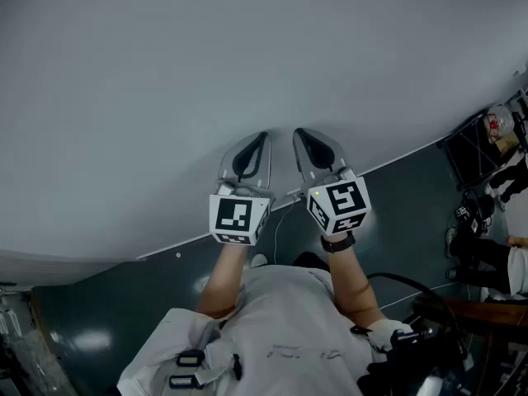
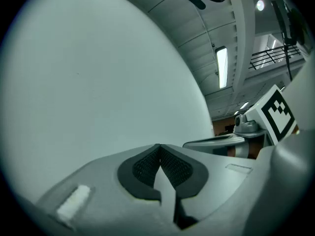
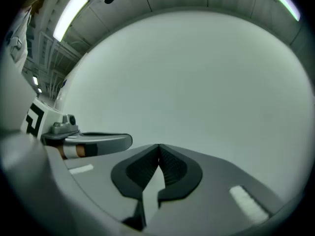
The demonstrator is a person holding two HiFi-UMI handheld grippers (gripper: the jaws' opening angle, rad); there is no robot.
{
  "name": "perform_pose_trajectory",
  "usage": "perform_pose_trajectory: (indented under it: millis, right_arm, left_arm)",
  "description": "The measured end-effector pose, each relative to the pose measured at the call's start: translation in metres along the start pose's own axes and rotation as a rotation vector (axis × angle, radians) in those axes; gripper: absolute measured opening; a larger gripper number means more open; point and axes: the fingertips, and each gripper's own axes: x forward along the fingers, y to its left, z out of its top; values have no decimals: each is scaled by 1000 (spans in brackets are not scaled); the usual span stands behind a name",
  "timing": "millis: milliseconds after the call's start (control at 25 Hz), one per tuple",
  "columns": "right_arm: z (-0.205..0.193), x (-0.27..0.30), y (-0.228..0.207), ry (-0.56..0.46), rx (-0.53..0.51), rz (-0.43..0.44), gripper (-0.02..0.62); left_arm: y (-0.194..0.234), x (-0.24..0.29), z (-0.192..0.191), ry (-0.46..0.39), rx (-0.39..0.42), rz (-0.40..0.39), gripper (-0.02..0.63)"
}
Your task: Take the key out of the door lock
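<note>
L tongs & R tongs shut, empty, facing blank wall. No key/lock visible; locate lock, open tongs before reaching.

Big bare indoor hall: a lab or workshop space, no home.

Here's a plain white wall running down to a glossy dark floor. Overhead there's a ribbed panel ceiling with a long strip light, up high a metal railing on an upper level, and off to the side a black rack loaded with gear.
</note>
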Motion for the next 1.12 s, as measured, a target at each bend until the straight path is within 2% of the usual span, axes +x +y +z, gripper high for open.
perform_pose_trajectory:
  millis: [120, 200, 320, 480, 560, 640, 720, 760, 920, 1040, 1120]
  right_arm:
    - [-10, 0, 17, 8, 2, 41, 0]
    - [-11, 2, 12, 7, 8, 68, 1]
    - [-4, 11, 1, -14, 4, 147, 2]
    - [1, 6, 1, -31, -22, 248, 1]
    - [-3, -1, 0, -13, -52, 272, 1]
    - [-17, -6, 1, 53, -142, 303, 0]
    - [-32, -12, 4, 115, -228, 362, 22]
    - [-37, -16, 6, 120, -228, 406, 23]
    - [-54, -27, 32, 116, -127, 582, 21]
    - [-64, -28, 70, 132, -134, 685, 21]
    - [-63, -33, 105, 130, -125, 770, 21]
  left_arm:
    - [5, -9, -1, -8, 3, 20, 0]
    - [3, -6, -3, 3, 19, 46, 2]
    - [7, -1, -3, 10, 36, 139, 2]
    - [3, -10, 1, 3, 21, 251, 1]
    - [-5, -17, 1, -7, 15, 292, 2]
    - [-13, -26, -5, -7, 5, 348, 2]
    - [-23, -37, -17, 20, 4, 437, 2]
    - [-28, -45, -24, 38, 5, 491, 2]
    - [-35, -93, -44, 126, 7, 704, 0]
    - [-28, -136, -56, 207, 7, 844, -2]
    - [-28, -173, -53, 225, 8, 937, -2]
